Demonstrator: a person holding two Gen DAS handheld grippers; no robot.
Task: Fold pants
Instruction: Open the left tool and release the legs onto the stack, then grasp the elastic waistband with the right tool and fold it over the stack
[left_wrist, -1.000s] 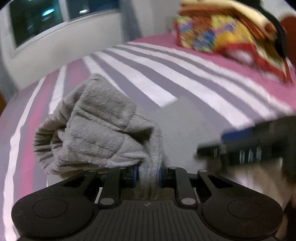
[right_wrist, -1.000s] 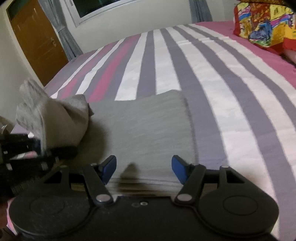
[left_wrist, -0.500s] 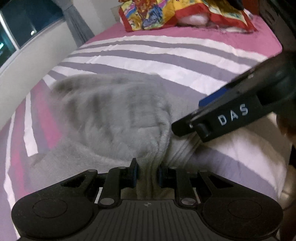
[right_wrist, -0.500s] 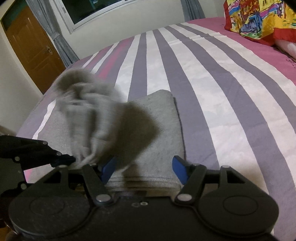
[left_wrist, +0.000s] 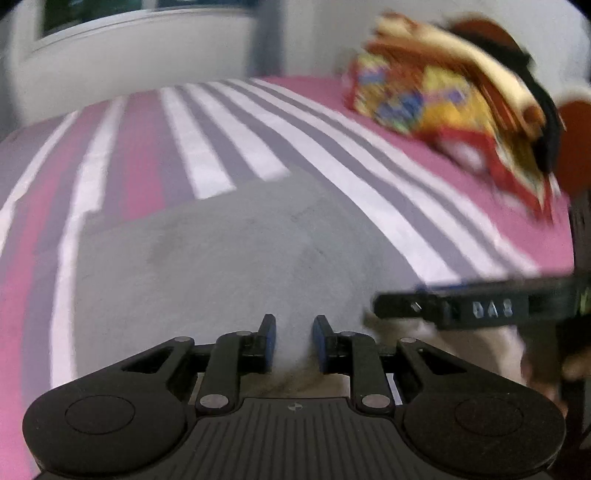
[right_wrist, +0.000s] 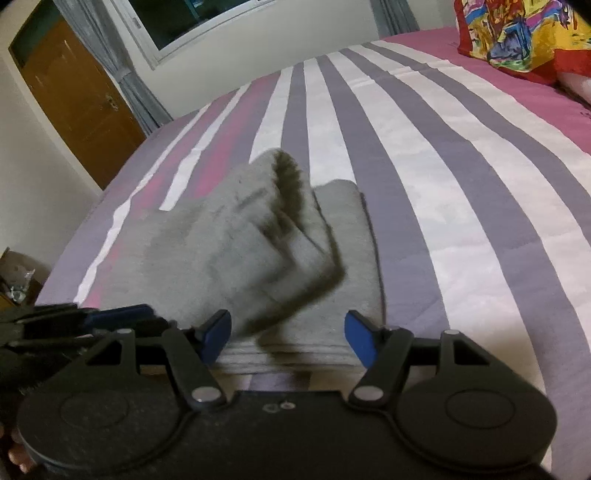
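The grey pants (right_wrist: 258, 251) lie folded on the striped bed, with a loose upper flap (right_wrist: 280, 192) blurred in motion over the flat stack. In the left wrist view the pants (left_wrist: 229, 254) lie flat ahead of my left gripper (left_wrist: 293, 341), whose blue-padded jaws stand a little apart with no cloth between them. My right gripper (right_wrist: 288, 336) is wide open at the near edge of the stack, touching nothing. The left gripper (right_wrist: 85, 325) shows at the right wrist view's left edge; the right gripper's finger (left_wrist: 480, 308) crosses the left wrist view.
The bed has a pink, white and purple striped sheet (right_wrist: 424, 166). A colourful pillow (left_wrist: 443, 99) lies at the far right. A wooden door (right_wrist: 74, 99), curtain and window stand beyond the bed's left side.
My left gripper carried the bunched grey cloth across over the stack, then let go; its jaws have opened and the flap is dropping onto the pants. The right gripper stayed open.
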